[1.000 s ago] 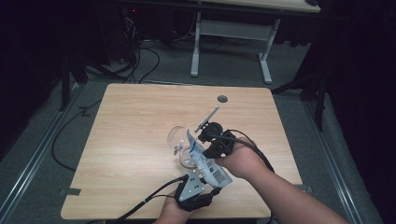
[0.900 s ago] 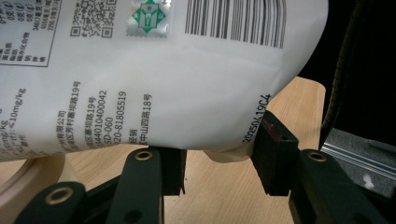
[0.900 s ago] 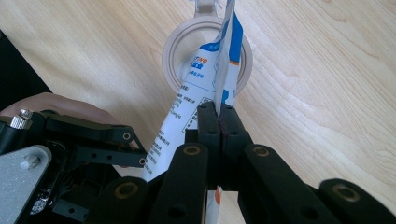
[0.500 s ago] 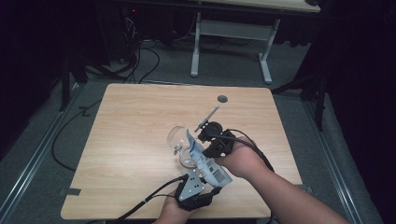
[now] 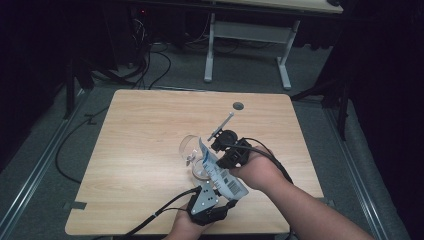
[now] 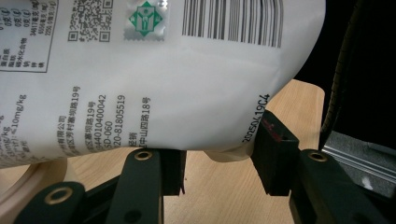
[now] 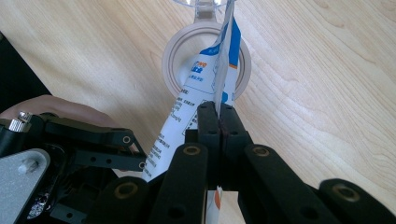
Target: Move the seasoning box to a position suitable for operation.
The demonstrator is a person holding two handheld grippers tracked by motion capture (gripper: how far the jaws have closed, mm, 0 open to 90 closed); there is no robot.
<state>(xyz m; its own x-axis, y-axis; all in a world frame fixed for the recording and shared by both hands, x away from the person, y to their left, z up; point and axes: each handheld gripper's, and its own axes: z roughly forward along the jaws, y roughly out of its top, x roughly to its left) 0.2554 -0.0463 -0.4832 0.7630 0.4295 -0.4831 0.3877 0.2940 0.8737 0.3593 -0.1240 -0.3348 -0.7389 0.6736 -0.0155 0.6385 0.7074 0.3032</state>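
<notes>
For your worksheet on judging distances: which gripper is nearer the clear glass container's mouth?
Right. The right gripper pinches the white pouch's upper edge just beside the glass container; the left gripper grips the pouch's bottom end, nearer the table's front edge.

Both grippers are black, with brass-ringed pivot holes; the left gripper (image 5: 216, 186) carries a grey three-cornered plate and black cable.

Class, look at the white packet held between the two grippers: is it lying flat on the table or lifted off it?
Lifted. The packet slants above the table, pinched by the right gripper, its lower corner between the left gripper's jaws.
</notes>
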